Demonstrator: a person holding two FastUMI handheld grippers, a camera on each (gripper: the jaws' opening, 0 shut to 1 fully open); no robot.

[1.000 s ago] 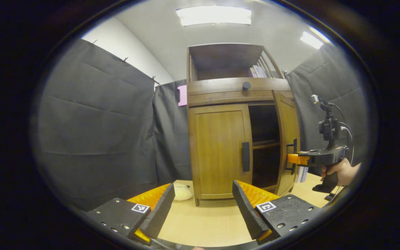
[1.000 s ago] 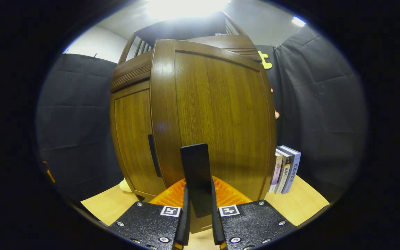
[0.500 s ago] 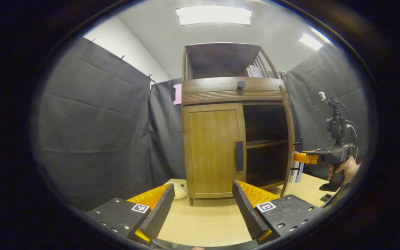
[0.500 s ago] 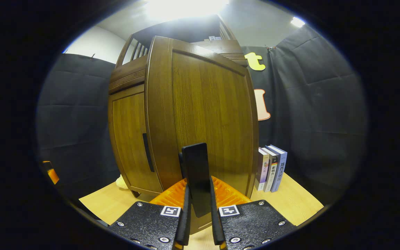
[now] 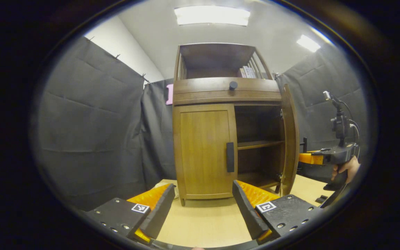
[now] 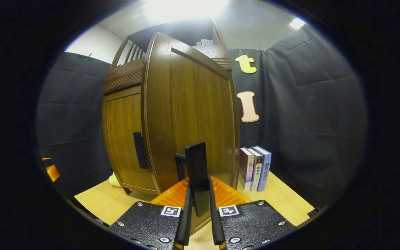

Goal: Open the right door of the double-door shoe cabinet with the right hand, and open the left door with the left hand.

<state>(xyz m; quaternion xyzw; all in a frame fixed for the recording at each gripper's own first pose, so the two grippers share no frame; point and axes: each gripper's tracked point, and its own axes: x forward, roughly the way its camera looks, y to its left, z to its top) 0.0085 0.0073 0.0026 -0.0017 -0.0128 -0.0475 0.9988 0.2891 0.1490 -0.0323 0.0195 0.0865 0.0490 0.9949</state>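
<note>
— My right claw [image 6: 198, 222] is clamped on the right door's handle [image 6: 196, 175], both fingers pressed flat on the black bar straight ahead of it. Over the last second the right door [image 6: 189, 111] has swung from roughly half open to wide open, so the books [image 6: 255, 168] beyond it, off to the claw's right, have come fully into sight.

— And your other one?

— My left claw [image 5: 203, 208] hangs with its fingers spread wide, holding nothing. It has drifted a little, so the shoe cabinet [image 5: 227, 93] now sits squarely ahead of it, but the claw is still well short of it. The left door [image 5: 205, 151] is closed, its handle [image 5: 230, 157] ahead and slightly right of the claw's midline.

— So where does that leave the job?

— I judge the right half about done. The left door is untouched, so that is what remains.

— Anything you can't make out?

— From the left claw I see the open door edge-on [image 5: 290, 139], so its face is hidden. Past it the right claw [image 5: 307, 158] shows orange, but the door edge covers its grip on the handle. The shelf [image 5: 259, 144] inside is dim, and I cannot tell whether anything lies on it. A pale soft thing on the surface [image 5: 203, 222] is mostly hidden behind my own left finger.
</note>
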